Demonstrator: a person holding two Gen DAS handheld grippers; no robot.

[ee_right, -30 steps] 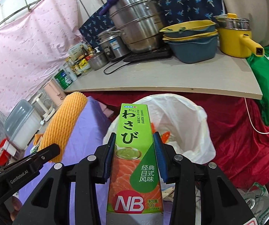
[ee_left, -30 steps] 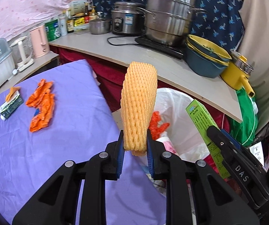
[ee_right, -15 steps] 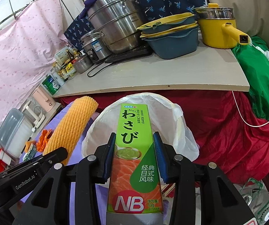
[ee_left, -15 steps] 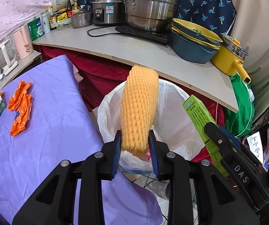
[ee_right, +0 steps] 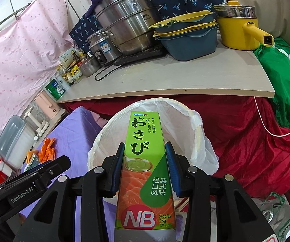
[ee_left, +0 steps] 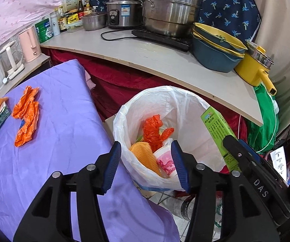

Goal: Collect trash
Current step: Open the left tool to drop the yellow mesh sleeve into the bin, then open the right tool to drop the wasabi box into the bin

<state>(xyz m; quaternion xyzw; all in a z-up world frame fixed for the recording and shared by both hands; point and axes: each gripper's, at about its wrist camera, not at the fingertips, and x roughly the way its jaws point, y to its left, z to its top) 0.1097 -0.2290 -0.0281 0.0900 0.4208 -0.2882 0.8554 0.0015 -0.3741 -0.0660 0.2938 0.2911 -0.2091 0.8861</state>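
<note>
Now left gripper [ee_left: 146, 166] spread and empty, yellow foam net [ee_left: 145, 157] dropped into bin bag [ee_left: 185, 100]; right gripper [ee_right: 145, 166] still pinching wasabi box [ee_right: 143, 161].

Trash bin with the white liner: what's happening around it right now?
A person is clearing trash with two hand-held grippers. The left hand-held gripper has just been opening and is empty; the orange foam net sleeve lies inside the lined trash bin. The right hand-held gripper grips a green wasabi box over the bin. An orange plastic bag waits on the purple cloth.

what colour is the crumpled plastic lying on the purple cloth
Orange; the crumpled plastic shows best in the left wrist view.
</note>
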